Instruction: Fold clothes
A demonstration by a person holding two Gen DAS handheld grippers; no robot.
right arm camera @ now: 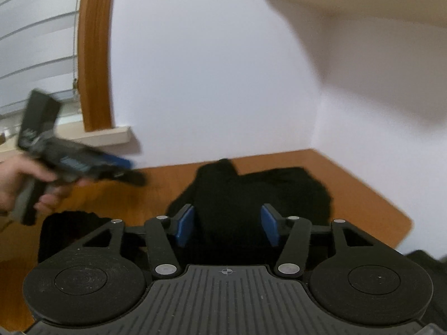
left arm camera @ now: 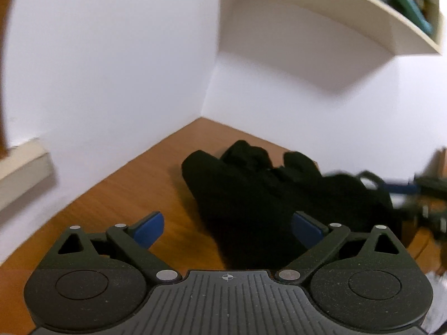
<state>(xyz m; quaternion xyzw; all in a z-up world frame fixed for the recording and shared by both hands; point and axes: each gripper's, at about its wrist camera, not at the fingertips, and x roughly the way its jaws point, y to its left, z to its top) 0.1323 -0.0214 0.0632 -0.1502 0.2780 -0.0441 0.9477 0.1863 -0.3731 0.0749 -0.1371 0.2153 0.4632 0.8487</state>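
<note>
My left gripper [left arm camera: 227, 230] stands with its jaws spread wide and nothing between them; the blue pads [left arm camera: 149, 230] hang over bare wood on one side and the edge of the black garment [left arm camera: 251, 195] on the other, not touching either. My right gripper [right arm camera: 227, 224] is about half open, its pads clear of the cloth that shows dark behind the gap. So I hold nothing with either one.

The garment lies on the wooden table [left arm camera: 117, 201] in the corner where the two white walls meet, close to the back edge. It looks bunched into a thick, lumpy heap with rounded folds at the far end, not yet a flat, squared packet. I judge that some gathering or a first fold may be done, but the smoothing and the final folds are left. A second dark patch of cloth [right arm camera: 58, 223] lies low on the left in the right view; I cannot tell whether it is part of the same piece.

The left view shows the heap from its long side, and my right gripper as a blur at the right edge. The right view shows the heap end-on, wider, and also my left hand [right arm camera: 16, 181] gripping its tool, a window with blinds [right arm camera: 33, 42] and its wooden frame, which the left view barely catches. Both show a shelf [left arm camera: 335, 14] overhead.
</note>
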